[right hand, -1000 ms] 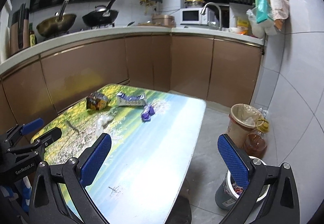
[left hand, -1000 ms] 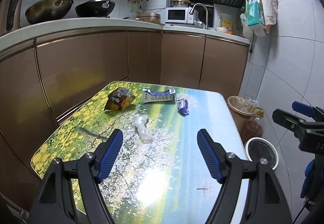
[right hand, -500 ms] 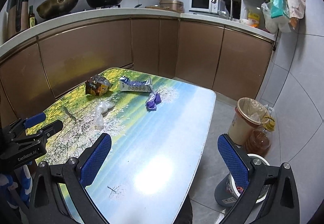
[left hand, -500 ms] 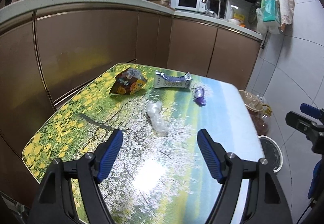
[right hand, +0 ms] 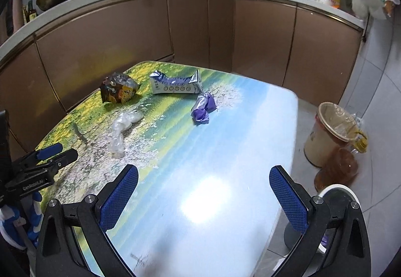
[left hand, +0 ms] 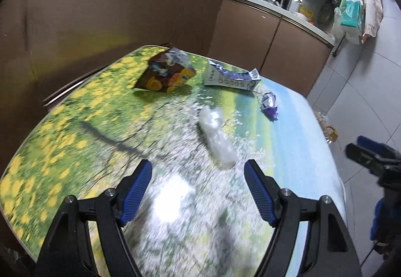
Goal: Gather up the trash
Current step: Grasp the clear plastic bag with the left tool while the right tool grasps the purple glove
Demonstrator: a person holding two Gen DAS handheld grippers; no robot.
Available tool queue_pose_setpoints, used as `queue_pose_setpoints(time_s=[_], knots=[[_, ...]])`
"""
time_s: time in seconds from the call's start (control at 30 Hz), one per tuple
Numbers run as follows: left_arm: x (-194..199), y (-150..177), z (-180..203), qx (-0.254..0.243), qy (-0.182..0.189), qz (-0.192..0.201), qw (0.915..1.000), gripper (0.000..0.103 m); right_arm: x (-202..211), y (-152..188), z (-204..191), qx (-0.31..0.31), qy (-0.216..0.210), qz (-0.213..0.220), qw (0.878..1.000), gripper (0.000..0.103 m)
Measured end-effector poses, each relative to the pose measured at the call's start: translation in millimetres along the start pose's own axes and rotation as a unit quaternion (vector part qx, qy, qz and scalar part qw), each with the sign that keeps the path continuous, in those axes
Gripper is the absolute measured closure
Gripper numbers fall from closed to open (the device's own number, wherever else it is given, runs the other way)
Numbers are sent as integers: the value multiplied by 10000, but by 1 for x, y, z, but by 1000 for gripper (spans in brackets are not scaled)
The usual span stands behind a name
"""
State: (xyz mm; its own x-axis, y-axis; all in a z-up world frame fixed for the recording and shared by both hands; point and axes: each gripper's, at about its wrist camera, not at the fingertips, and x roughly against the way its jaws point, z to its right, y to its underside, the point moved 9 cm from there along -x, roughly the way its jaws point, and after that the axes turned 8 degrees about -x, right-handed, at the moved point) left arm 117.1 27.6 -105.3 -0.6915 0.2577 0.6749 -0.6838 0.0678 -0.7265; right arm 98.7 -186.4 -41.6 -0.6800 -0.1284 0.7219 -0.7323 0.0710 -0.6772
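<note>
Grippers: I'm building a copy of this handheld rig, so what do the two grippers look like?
The left gripper and right gripper match: black angular frames with silver screws and two fingers carrying ribbed blue pads. The left one's side bears small white lettering and blue parts beneath.

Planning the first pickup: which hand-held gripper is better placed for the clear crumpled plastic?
Left. The left hand-held gripper is open, with the clear plastic just ahead; the right hand-held gripper faces bare table.

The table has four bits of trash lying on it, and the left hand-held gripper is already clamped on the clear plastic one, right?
Not quite. Four pieces lie on the table, but the left hand-held gripper is open and empty; the clear plastic wrap lies just ahead of its fingertips, as the left wrist view shows.
</note>
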Motion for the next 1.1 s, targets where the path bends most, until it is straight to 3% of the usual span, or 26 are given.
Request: queue_pose_setpoints(time_s=[0.23, 0.4, 0.67, 0.93, 1.0, 1.1], knots=[[-50, -28, 13, -90, 235, -168, 9995, 29, -54, -22, 2, -97, -287, -208, 9993, 3], [-82, -37, 12, 16, 348, -401, 9986, 48, -101, -45, 8, -369, -520, -401, 9972, 19], [-107, -36, 9, 83, 415, -516, 9978, 69, -168, -77, 9, -697, -728, -569, 9933, 32], [-110, -37, 11, 26, 363, -491, 9981, 74, -195, -79, 1, -671, -679, -737, 9927, 59], [-110, -39, 12, -3, 325, -461, 9984, 74, -193, -77, 0, -700, -739, -756, 9919, 70], [-101, -37, 18, -39, 324, -385, 9987, 74, -182, -69, -2, -659, -772, -781, 9918, 70]])
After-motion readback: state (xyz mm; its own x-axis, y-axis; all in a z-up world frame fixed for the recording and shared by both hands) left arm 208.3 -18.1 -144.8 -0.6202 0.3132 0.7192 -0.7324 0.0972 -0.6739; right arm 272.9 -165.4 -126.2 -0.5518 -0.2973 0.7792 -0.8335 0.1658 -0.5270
